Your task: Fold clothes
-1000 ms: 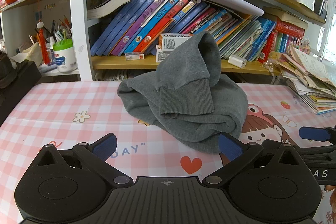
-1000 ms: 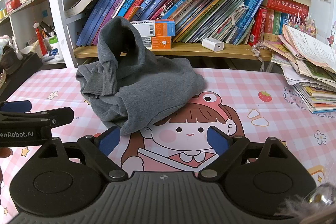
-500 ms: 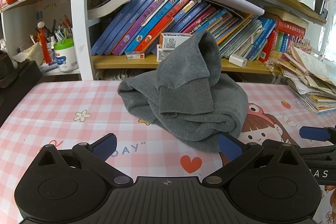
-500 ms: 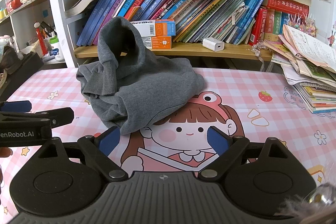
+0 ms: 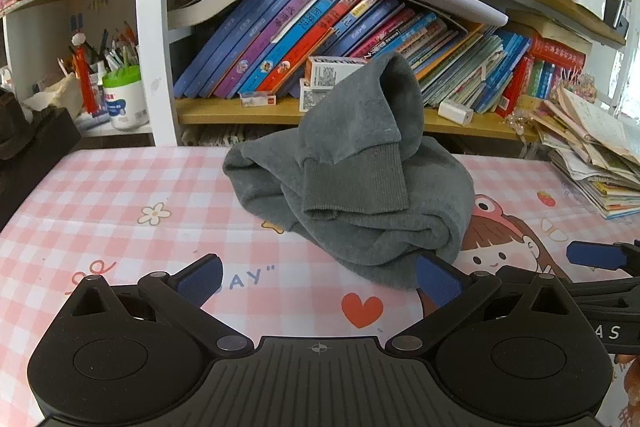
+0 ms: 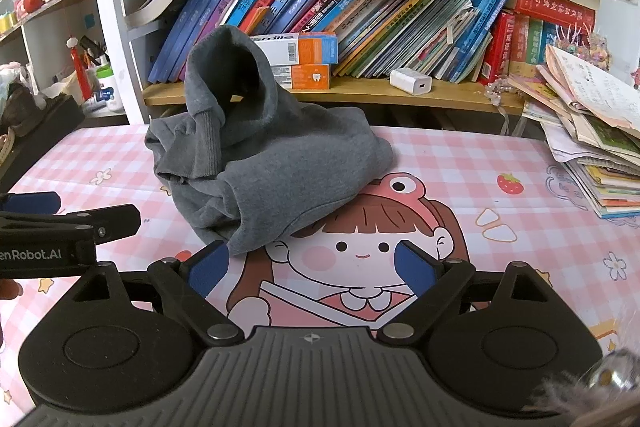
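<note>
Across the lower half of both views spreads a pink checked tablecloth [image 5: 100,195] printed with a cartoon girl [image 6: 360,247]. Behind it, filling the upper frame, stands a bookshelf [image 6: 360,93] of leaning books. At the centre of the cloth lies a crumpled grey sweatshirt [image 5: 360,195], one ribbed cuff draped over its front. At the bottom edge, the left gripper [image 5: 319,281] and right gripper [image 6: 310,265] are each spread wide, holding nothing, just short of the sweatshirt.
</note>
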Demonstrator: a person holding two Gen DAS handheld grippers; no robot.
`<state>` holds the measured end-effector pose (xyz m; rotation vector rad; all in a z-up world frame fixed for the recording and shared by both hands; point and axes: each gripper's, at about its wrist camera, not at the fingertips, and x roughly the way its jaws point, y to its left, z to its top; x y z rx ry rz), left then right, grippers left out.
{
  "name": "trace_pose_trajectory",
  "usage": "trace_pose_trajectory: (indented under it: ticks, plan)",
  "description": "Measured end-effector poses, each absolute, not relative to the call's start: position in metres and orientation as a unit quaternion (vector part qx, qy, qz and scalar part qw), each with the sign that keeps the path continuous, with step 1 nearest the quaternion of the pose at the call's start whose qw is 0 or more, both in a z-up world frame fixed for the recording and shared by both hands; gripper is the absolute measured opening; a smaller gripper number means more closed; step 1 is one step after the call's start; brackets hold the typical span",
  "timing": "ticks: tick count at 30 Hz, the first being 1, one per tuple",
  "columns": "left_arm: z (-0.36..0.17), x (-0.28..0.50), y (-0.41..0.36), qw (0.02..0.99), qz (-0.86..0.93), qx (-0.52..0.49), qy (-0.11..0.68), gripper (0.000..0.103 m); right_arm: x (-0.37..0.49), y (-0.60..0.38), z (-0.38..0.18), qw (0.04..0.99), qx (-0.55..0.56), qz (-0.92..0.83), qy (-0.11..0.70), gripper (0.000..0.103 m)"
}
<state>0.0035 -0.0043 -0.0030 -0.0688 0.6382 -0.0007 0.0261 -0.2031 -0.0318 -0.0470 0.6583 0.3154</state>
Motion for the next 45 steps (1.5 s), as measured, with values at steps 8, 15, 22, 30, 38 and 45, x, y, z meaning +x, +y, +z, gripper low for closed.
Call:
trace_pose_trajectory:
  ticks: [8, 15, 22, 30, 38, 45]
  plan:
    - [-0.006, 0.007, -0.005, 0.948, 0.011, -0.032, 0.318, 0.103, 0.034, -0.2, -0.035, 0.931, -0.037, 0.166, 0.323, 0.09]
    - [-0.005, 0.006, -0.001, 0.948, 0.021, -0.027, 0.317, 0.103, 0.051, -0.192, -0.036, 0.929, -0.058, 0.184, 0.315, 0.09]
    - [-0.003, -0.002, 0.013, 0.942, 0.029, -0.047, 0.331, 0.103, 0.078, -0.178, -0.036, 0.925, -0.074, 0.202, 0.312, 0.09]
    - [-0.001, -0.027, 0.028, 0.943, 0.039, -0.035, 0.329, 0.103, 0.101, -0.148, -0.038, 0.918, -0.103, 0.235, 0.304, 0.081]
    - [0.001, -0.044, 0.051, 0.941, 0.054, -0.057, 0.329, 0.103, 0.108, -0.129, -0.048, 0.909, -0.109, 0.229, 0.331, 0.025]
    - [0.0, -0.053, 0.065, 0.945, 0.055, -0.078, 0.313, 0.103, 0.072, -0.147, -0.043, 0.892, -0.04, 0.26, 0.368, 0.02]
